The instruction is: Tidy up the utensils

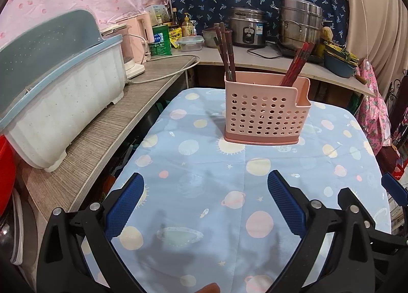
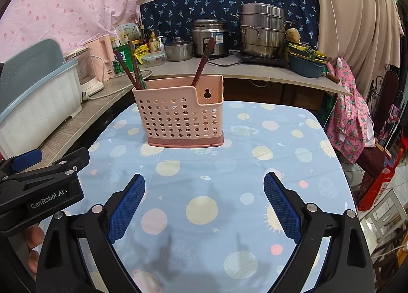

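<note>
A pink perforated utensil holder (image 1: 265, 112) stands upright on the table with the blue planet-print cloth (image 1: 204, 191); it also shows in the right wrist view (image 2: 181, 114). Dark red chopsticks lean in its left compartment (image 1: 225, 50) and in its right compartment (image 1: 297, 63); the right wrist view shows the left bundle (image 2: 130, 68) and the right bundle (image 2: 204, 59). My left gripper (image 1: 205, 198) is open and empty, well in front of the holder. My right gripper (image 2: 204, 201) is open and empty, beside the left one, whose body (image 2: 40, 186) shows at the left.
A white and blue dish drainer box (image 1: 53, 94) sits on the wooden side counter (image 1: 107, 135) to the left. The back counter holds a rice cooker (image 1: 248, 26), a steel steamer pot (image 1: 299, 22), bottles and a green can (image 1: 160, 40). Pink clothes (image 2: 349, 114) hang at right.
</note>
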